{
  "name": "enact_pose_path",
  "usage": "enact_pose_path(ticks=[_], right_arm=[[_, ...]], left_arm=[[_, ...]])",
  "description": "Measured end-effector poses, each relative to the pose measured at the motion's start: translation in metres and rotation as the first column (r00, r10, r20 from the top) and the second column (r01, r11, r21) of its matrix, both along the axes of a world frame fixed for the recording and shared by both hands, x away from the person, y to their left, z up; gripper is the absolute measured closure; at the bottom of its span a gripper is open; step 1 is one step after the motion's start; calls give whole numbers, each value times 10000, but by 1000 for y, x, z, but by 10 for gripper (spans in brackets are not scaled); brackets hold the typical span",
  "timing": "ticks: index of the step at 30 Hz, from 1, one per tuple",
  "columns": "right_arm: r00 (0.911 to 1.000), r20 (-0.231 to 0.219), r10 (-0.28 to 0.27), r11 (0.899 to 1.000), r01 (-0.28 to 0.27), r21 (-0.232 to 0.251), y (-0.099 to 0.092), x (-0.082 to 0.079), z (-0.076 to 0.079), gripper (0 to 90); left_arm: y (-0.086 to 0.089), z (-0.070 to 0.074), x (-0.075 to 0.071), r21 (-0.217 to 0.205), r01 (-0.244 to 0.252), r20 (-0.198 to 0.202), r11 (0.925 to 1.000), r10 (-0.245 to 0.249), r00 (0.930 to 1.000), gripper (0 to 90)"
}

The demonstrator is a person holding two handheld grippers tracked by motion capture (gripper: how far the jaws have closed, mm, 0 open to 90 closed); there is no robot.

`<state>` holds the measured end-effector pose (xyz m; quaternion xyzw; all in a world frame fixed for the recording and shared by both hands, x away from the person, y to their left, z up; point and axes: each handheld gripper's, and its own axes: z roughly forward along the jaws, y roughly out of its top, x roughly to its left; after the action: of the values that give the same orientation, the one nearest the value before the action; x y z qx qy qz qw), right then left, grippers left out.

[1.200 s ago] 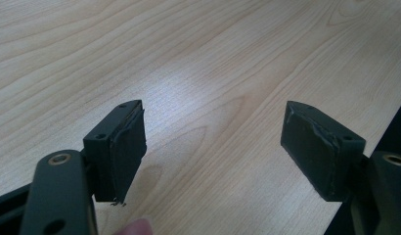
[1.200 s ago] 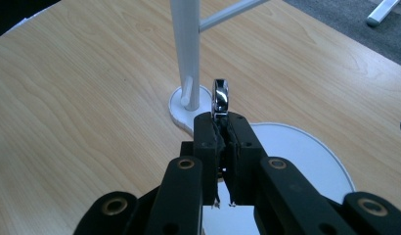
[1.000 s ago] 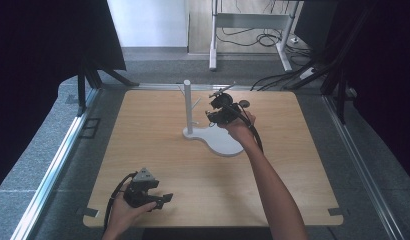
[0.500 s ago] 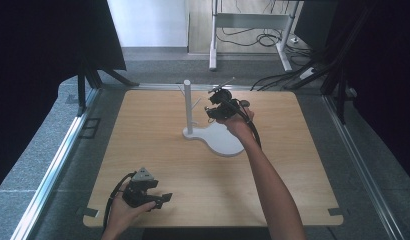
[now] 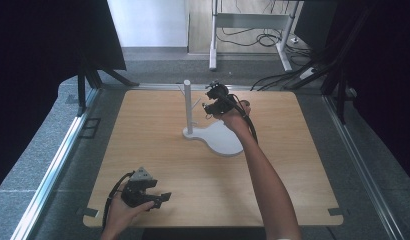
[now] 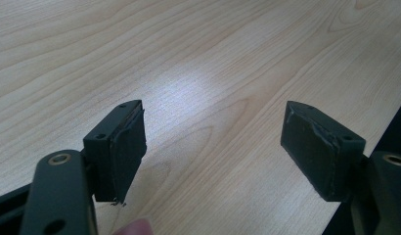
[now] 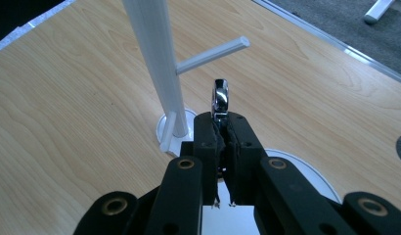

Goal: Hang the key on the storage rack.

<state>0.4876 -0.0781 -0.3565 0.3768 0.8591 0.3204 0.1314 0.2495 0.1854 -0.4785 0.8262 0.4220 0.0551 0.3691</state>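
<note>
At the near left corner of the wooden surface [image 5: 158, 150], the left tongs [image 5: 152, 199] sit low in the person's left hand [image 5: 124, 216], with a grey three-cornered plate on top and a cable looping back toward the wrist. In the left gripper view these tongs [image 6: 213, 147] stand wide apart with bare wood grain between the two black jaws, and a fingertip shows at the bottom edge. Toward the middle of the surface stands a white stand [image 5: 188, 107]: an upright post with thin pegs branching off, rising from a flat white base that spreads rightward. Just right of the post, the right tongs [image 5: 211, 100] are held up by the right hand [image 5: 234, 115], the forearm reaching in from the bottom. In the right gripper view the right tongs [image 7: 222, 128] are pressed together on a small shiny metal piece [image 7: 220, 99], which sticks up past the jaw tips, close beside the post [image 7: 157, 63] and below one slanting peg [image 7: 213, 55]
</note>
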Motion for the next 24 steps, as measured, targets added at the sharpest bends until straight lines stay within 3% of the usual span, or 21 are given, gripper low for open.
enact_pose_path(ticks=[11,24], right_arm=[[9995,-195,-257,9995,261,196,5,16,-6,844],[9984,-24,-563,9984,563,-85,8,31,-6,845]], left_arm=[[0,-1,0,-58,-15,-40,10000,15,10000,252],[1,0,0,-93,9,-51,10000,-9,10000,252]])
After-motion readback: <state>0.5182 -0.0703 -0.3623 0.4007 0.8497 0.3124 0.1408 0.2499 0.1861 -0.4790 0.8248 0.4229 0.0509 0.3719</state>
